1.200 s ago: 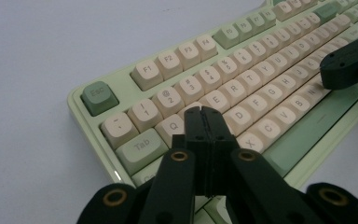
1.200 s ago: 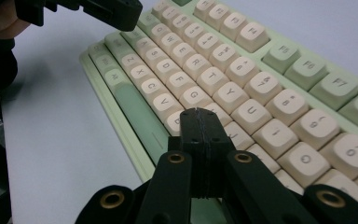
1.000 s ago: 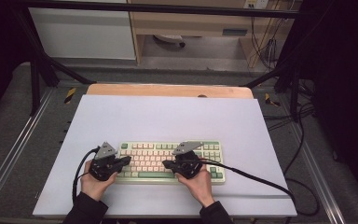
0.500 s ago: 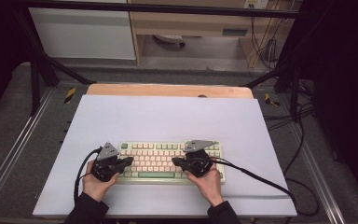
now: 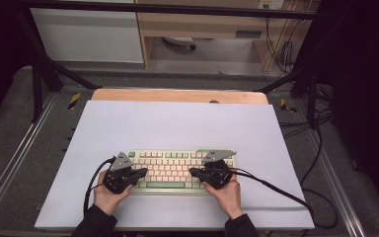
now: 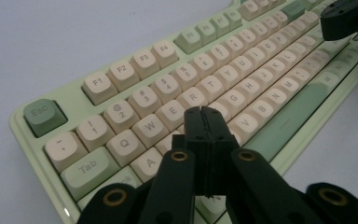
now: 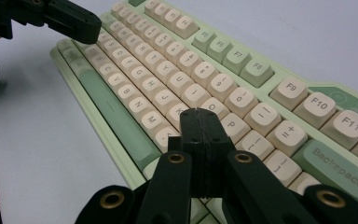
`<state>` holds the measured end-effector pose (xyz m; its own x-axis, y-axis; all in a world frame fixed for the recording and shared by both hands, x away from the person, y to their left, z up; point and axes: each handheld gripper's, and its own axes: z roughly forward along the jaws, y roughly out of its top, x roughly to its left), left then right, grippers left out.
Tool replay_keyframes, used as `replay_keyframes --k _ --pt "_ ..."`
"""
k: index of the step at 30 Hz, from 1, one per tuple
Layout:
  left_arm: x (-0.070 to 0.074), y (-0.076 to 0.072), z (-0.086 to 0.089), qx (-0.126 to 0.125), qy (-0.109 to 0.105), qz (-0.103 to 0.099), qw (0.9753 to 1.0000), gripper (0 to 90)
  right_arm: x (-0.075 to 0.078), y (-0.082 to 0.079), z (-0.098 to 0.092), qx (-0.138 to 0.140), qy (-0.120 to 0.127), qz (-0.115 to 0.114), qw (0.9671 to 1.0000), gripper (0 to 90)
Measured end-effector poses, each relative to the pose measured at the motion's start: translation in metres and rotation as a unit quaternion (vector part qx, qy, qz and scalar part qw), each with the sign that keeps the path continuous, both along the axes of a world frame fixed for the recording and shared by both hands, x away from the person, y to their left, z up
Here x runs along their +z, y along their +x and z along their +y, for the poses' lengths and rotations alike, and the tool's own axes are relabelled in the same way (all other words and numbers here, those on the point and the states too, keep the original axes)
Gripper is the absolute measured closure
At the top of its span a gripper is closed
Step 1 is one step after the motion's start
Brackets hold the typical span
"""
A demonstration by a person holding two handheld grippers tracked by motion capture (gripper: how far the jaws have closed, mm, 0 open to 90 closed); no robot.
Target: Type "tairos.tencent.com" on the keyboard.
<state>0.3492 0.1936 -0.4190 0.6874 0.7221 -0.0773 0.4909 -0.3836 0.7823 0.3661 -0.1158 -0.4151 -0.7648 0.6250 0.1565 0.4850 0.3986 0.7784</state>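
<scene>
1. The keyboard (image 5: 170, 170) lies in the lower middle of the high view, on the white table (image 5: 177, 123), its long side running left to right and the green space bar along its near edge.
2. My left gripper (image 5: 143, 173) sits at the lower left of the keyboard in that view, held in my left hand (image 5: 107, 195), with its tip pointing right over the left-hand keys.
3. In the left gripper view my jaws are pressed together with nothing between them; the clenched tip (image 6: 206, 116) hangs over the letter rows around D and F, in the lower middle of the frame. I cannot tell whether it touches a keycap.
4. My right gripper (image 5: 193, 172) sits at the lower right of the keyboard in the high view, held in my right hand (image 5: 227, 192), tip pointing left.
5. In the right gripper view these jaws are also clenched on nothing; the tip (image 7: 200, 116) lies over the keys near K, L and P, in the lower middle of the frame.
6. Each gripper view shows the other gripper's black tip in an upper corner, above the far end of the keyboard.
7. A black cable (image 5: 276, 190) trails from the right gripper toward the lower right of the table.
</scene>
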Motion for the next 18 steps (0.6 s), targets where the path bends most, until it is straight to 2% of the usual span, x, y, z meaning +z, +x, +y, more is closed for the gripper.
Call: replay_keyframes --k 18 --pt "-0.006 0.0 -0.018 -0.015 0.009 0.007 0.9998 90.0 0.0 -0.002 -0.005 -0.002 0.001 -0.003 1.0 90.0"
